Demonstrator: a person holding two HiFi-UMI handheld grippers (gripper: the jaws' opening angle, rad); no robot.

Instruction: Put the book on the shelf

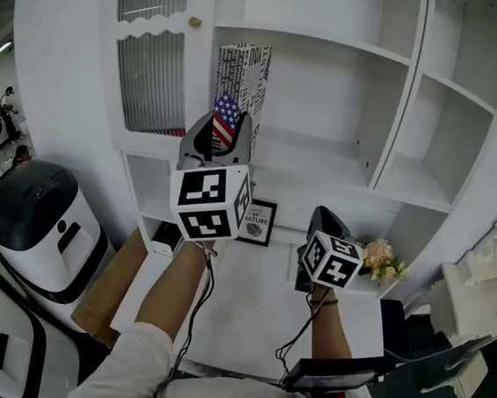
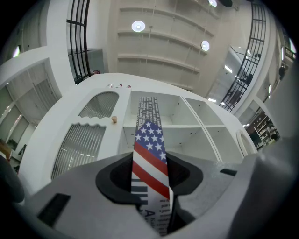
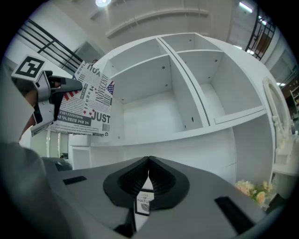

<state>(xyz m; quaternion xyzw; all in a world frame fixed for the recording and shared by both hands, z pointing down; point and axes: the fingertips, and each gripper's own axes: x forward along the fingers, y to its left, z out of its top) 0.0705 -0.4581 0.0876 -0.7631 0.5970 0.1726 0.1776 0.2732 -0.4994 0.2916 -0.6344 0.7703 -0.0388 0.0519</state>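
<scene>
The book [image 1: 239, 82], with a newsprint cover and a stars-and-stripes spine, stands upright in the upper middle of the head view. It is at the left side of the white shelf's [image 1: 324, 149] open middle compartment, above its board. The left gripper [image 1: 222, 138] has its jaws clamped on the book's lower end, the spine running up between them. Lower right, the right gripper [image 1: 324, 218] has its jaws together on nothing. Below, a small framed picture [image 1: 257, 222] stands at the back of the bench [image 1: 246, 308], with flowers [image 1: 382, 259] to its right.
</scene>
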